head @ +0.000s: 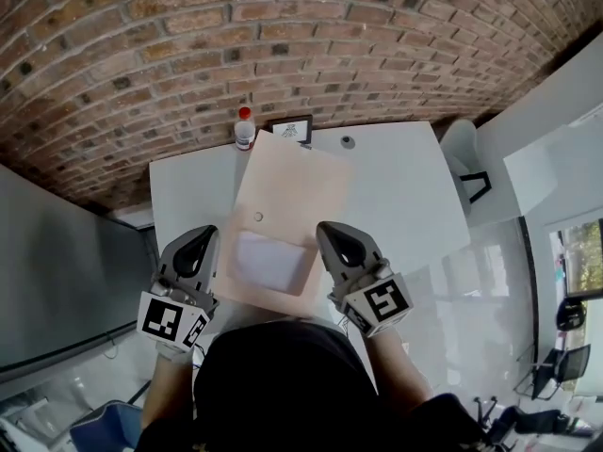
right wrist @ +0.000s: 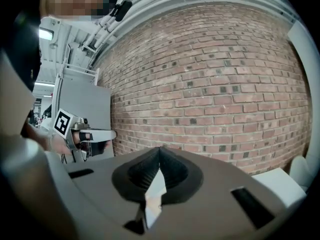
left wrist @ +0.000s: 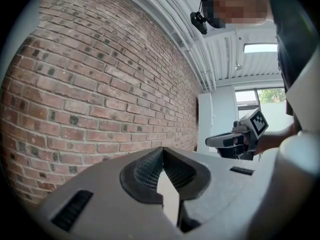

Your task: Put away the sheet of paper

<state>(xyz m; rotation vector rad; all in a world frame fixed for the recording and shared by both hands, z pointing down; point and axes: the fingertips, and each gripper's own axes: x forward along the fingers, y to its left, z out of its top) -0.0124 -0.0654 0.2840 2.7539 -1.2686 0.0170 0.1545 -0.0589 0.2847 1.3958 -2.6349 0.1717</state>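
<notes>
On the white table (head: 405, 196) lies a beige folder (head: 292, 191), and a white sheet of paper (head: 271, 262) rests flat on its near end. My left gripper (head: 201, 236) hovers just left of the sheet and my right gripper (head: 332, 229) just right of it. Neither touches it. Both point at the brick wall. The left gripper (left wrist: 162, 150) has its tips pressed together, and so does the right gripper (right wrist: 160, 149). Only a white sliver shows in the gap behind the tips. Each gripper view catches the other gripper off to one side.
A bottle with a red cap (head: 245, 127) and a small framed card (head: 290, 128) stand at the table's far edge by the wall. A small round object (head: 348, 141) lies near them. A white chair (head: 464, 153) stands to the right, a grey panel (head: 66, 271) to the left.
</notes>
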